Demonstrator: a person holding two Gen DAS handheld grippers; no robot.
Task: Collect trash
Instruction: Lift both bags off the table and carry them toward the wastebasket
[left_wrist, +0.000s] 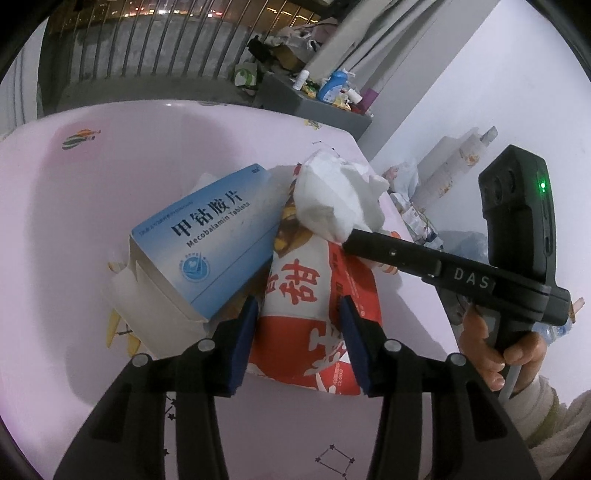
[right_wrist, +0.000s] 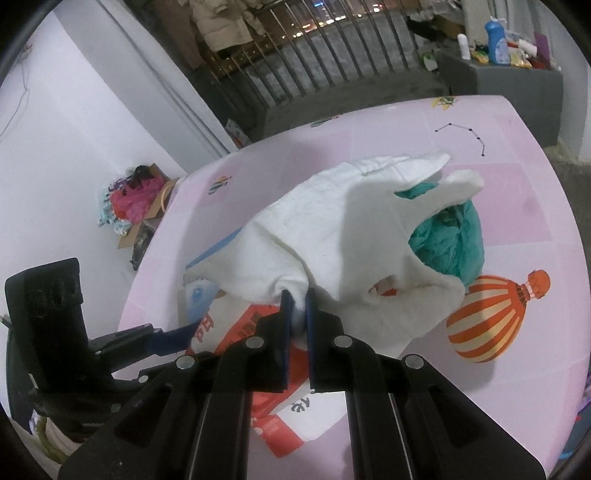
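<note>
Pink bench (left_wrist: 74, 221) with balloon and constellation prints is what I'm working over, and the trash sits in one pile around the middle of it. From my left wrist cam, the left gripper (left_wrist: 297, 343) has its blue-padded fingers (left_wrist: 243, 343) spread apart, straddling the near end of a red-and-white snack bag (left_wrist: 314, 325) without pinching it. At about 10 o'clock from those fingers lies a blue Mecobalamin tablet box (left_wrist: 207, 236), tilted, with its end flap hanging open toward me. It overlaps the bag's left edge.

My right gripper (right_wrist: 298, 314) has its fingers clamped nearly together on a wad of white tissue (right_wrist: 332, 236). In the left cam you can see it coming in from 3 o'clock, the black finger (left_wrist: 391, 253) ending right at the crumpled tissue (left_wrist: 332, 199), which sits on top of the snack bag at roughly 12 o'clock. The person's hand (left_wrist: 495, 350) wraps the handle below.

On the right cam the tissue fans out and covers most of the pile. Peeking out behind it at 1 o'clock is a bunched teal plastic bag (right_wrist: 450, 243), touching the tissue. The snack bag (right_wrist: 258, 332) shows under the fingers, and the left gripper (right_wrist: 173, 336) pokes in from 9 o'clock. A printed orange hot-air balloon (right_wrist: 491, 317) sits on the bench surface at 3 o'clock.
</note>
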